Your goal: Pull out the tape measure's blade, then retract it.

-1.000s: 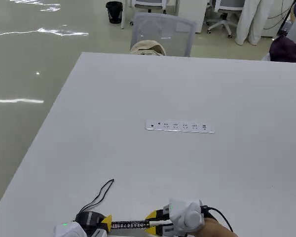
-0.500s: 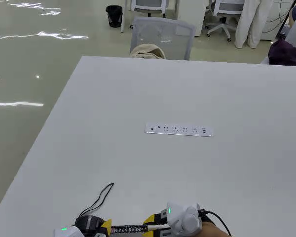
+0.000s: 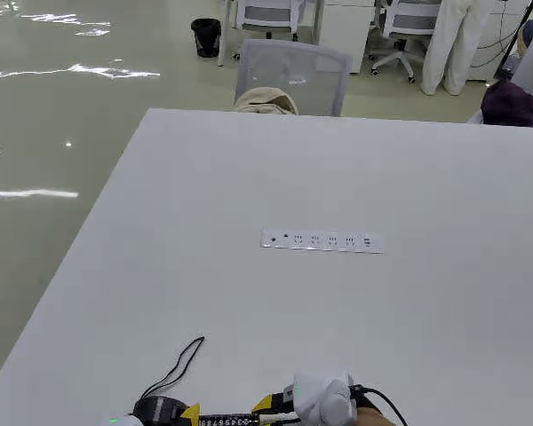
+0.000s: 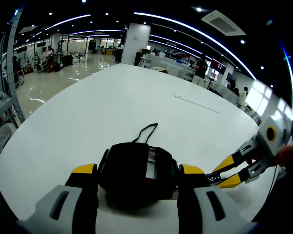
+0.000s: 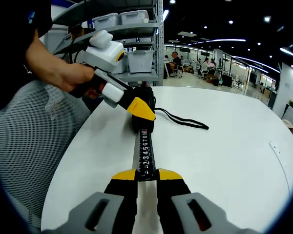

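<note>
Left tongs (image 4: 136,169) were clamped around the tape measure case (image 4: 129,163). Right tongs (image 5: 146,174) were pinched onto the blade (image 5: 145,146), which ran straight between them above the counter (image 5: 224,161). Risk: a weak pinch would let the blade whip back, and an off-axis pull could twist the case loose.

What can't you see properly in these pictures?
Head view: the bottom edge cuts off the black tape measure case; the white flat power strip has sockets too small to tell.
Left gripper view: the left tool covers the case's sides.
Right gripper view: the right tool hides the tip of the black numbered blade.
</note>
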Tool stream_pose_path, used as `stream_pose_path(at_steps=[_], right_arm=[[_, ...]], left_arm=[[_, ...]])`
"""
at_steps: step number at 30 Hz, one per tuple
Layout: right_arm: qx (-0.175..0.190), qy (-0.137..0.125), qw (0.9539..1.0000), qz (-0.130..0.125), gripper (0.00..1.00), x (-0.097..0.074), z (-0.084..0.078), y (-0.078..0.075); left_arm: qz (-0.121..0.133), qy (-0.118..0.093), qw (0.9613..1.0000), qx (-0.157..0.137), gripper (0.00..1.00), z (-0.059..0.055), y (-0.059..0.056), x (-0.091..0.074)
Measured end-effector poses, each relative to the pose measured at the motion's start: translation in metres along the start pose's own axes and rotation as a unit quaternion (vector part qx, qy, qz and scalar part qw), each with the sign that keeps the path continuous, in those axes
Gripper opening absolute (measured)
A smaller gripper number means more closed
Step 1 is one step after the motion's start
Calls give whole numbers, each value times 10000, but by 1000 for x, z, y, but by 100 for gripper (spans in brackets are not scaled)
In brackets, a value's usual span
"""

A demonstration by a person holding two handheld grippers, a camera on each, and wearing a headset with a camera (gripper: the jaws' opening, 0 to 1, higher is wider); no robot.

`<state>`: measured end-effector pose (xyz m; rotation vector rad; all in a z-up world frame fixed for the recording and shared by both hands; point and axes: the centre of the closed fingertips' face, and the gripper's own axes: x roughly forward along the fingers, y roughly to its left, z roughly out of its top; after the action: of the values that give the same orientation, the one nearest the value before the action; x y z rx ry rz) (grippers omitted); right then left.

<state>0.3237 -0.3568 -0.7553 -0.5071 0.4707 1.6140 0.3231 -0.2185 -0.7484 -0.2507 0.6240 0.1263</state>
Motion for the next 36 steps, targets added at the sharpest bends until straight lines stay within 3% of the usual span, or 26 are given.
stream_pose_path(at_steps=[36], right_arm=[[-23,-34,10000,52,13,17,11,1]], left_arm=[[-43,16,10000,-80,62,0,1,0]])
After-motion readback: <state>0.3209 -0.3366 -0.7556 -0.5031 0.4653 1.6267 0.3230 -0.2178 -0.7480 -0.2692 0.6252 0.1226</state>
